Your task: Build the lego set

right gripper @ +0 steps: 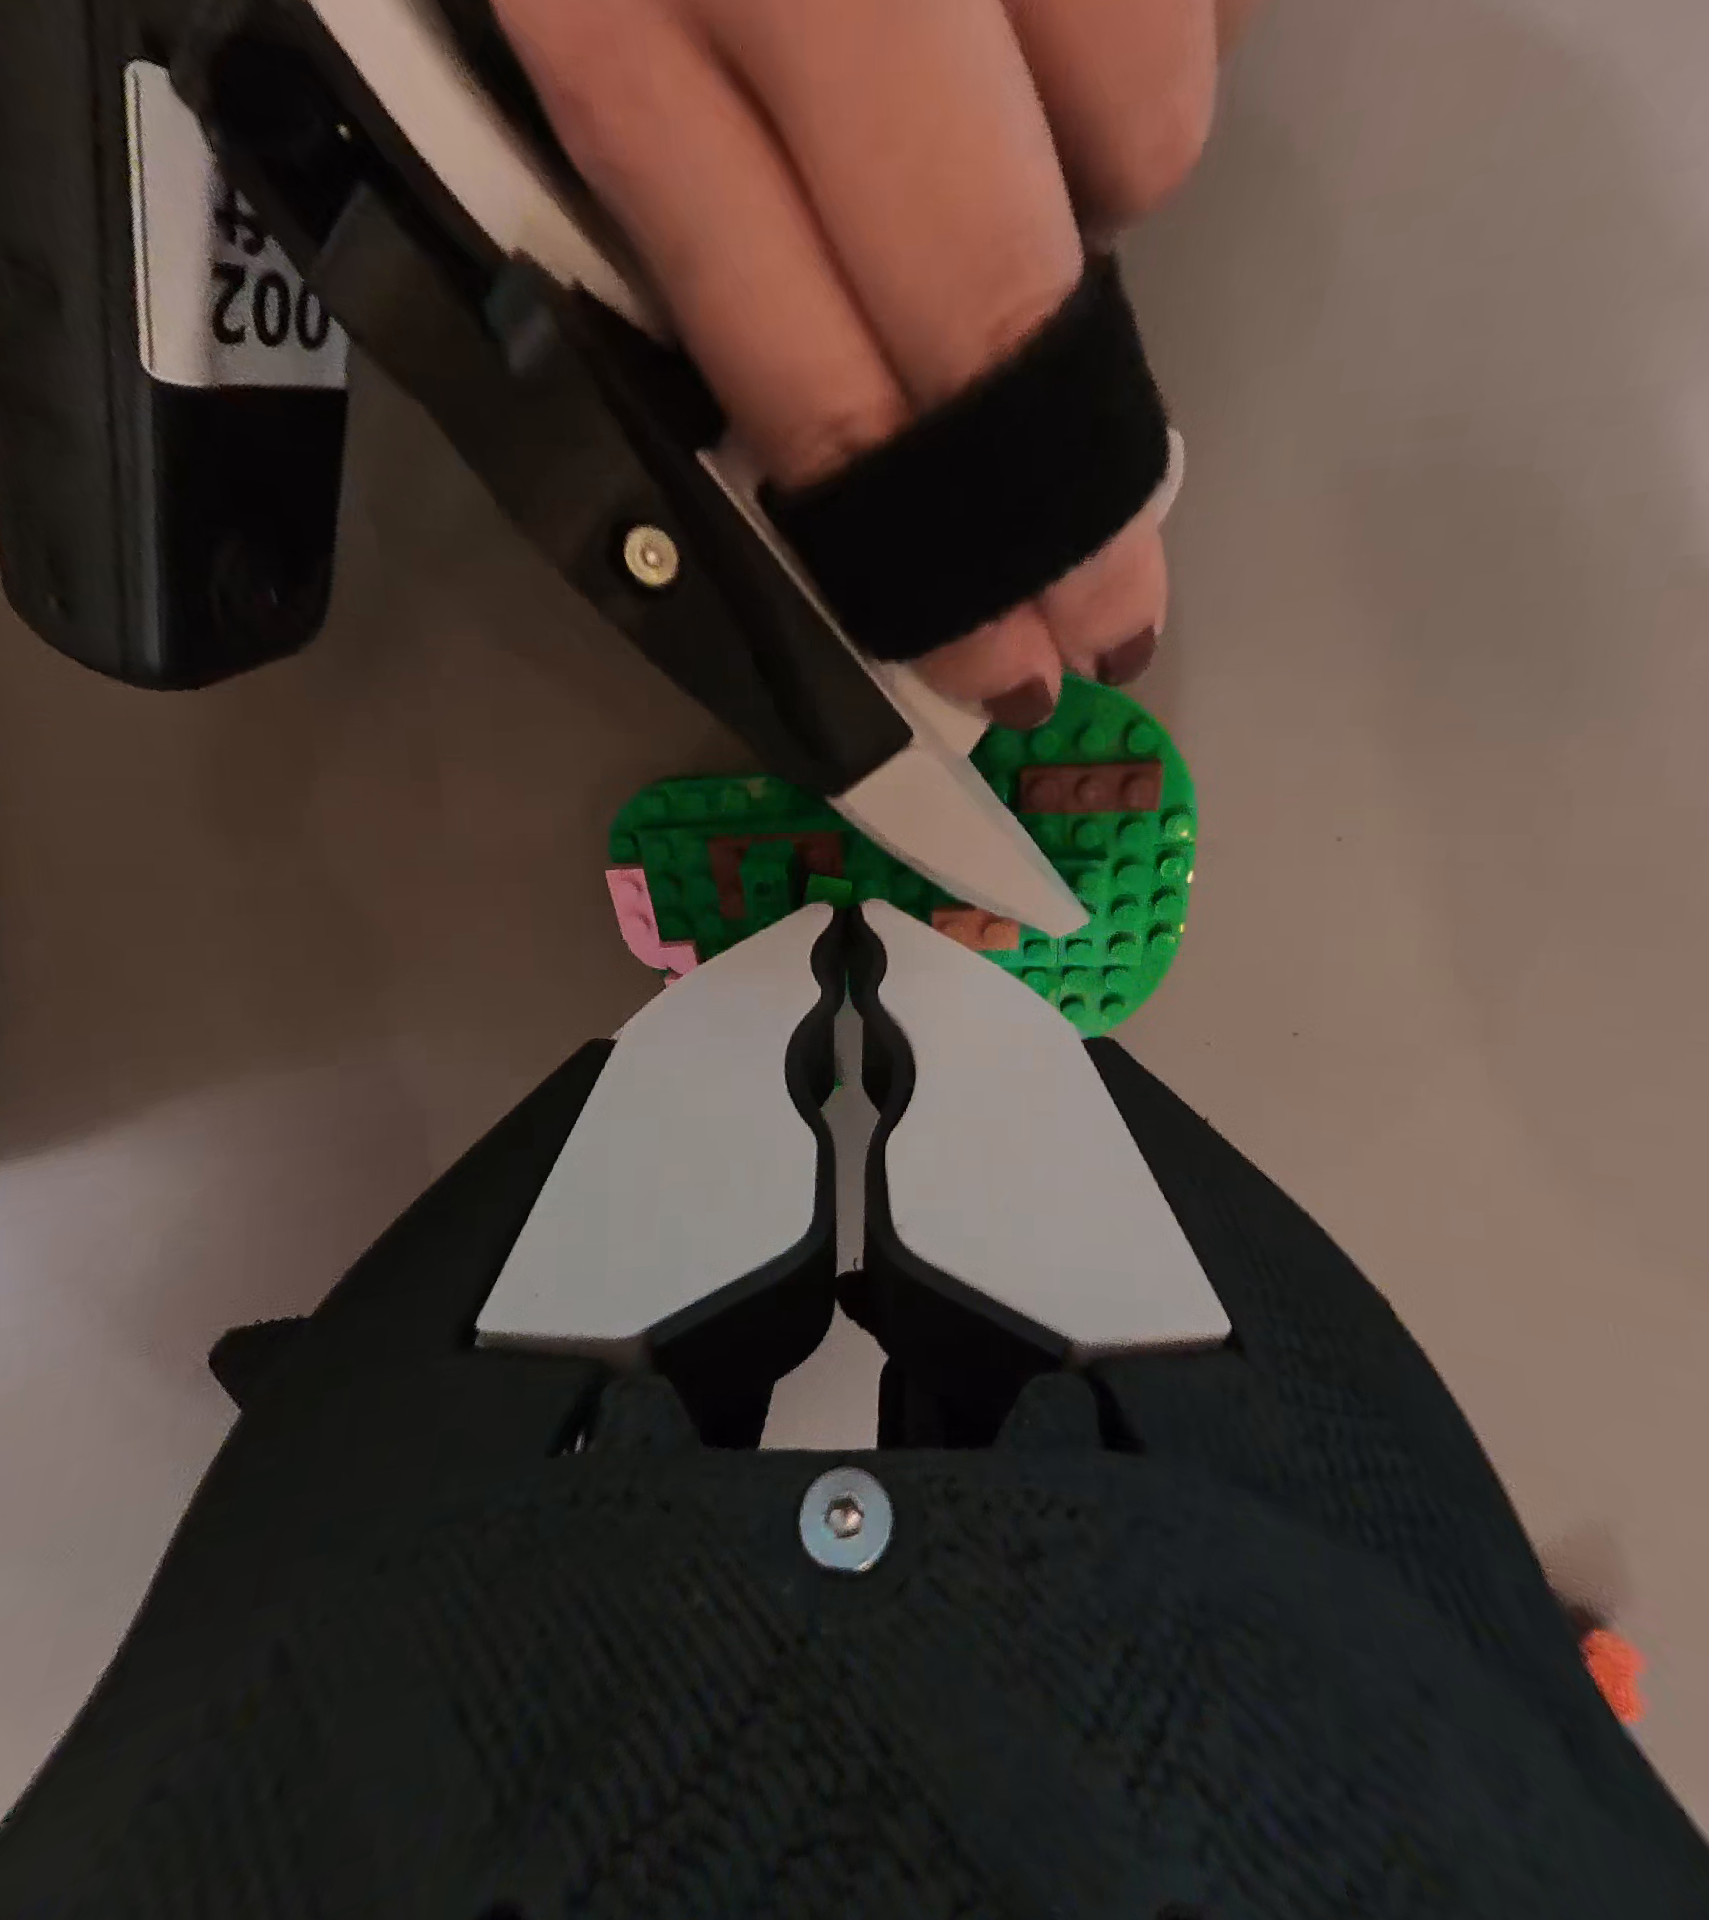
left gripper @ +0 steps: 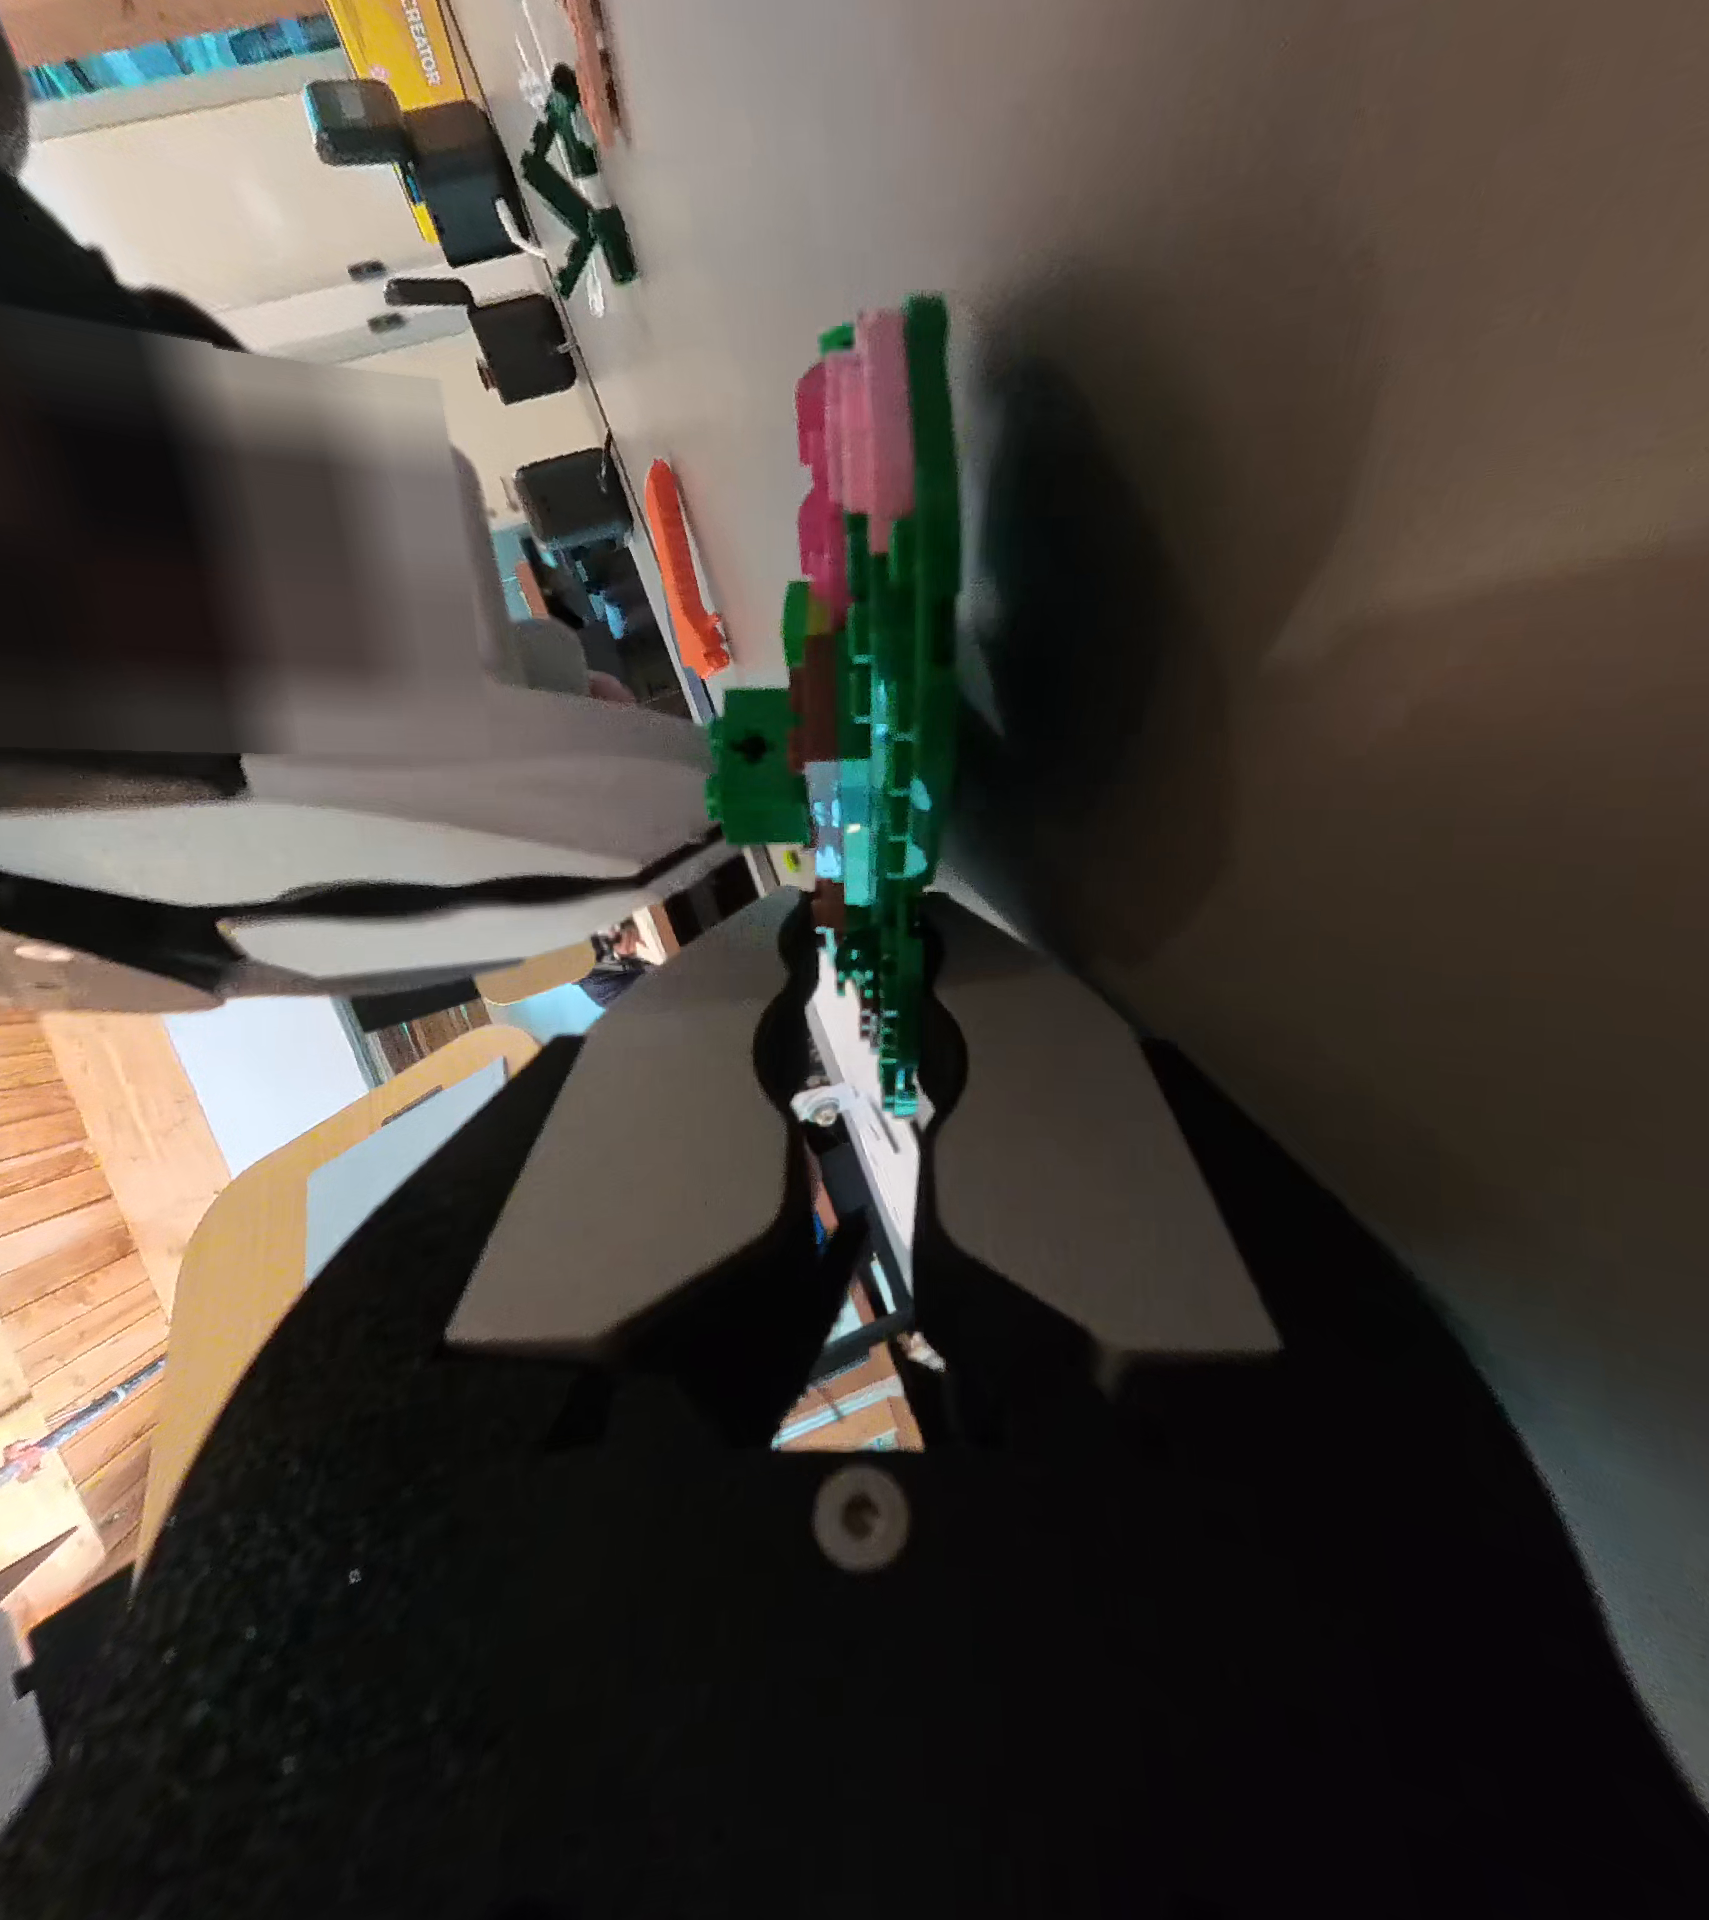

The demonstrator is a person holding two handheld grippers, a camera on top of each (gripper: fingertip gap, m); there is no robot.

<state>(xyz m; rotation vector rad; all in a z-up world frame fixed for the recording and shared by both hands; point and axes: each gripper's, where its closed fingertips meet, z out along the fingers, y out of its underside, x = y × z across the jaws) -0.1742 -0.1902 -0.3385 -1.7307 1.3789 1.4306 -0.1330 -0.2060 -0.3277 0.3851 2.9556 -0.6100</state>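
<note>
Right tool [right gripper: 845, 914] pinches small green brick [right gripper: 826, 889]; left tool [left gripper: 865, 997] clamps green plate [left gripper: 917, 623] edge; only left view shows orange piece [left gripper: 684, 566].

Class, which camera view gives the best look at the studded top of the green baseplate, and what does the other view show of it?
The right wrist view: it looks down onto the green baseplate, so its studs and brown bricks read clearly. The left wrist view shows the plate only edge-on and blurred, with pink bricks stacked on it.
</note>
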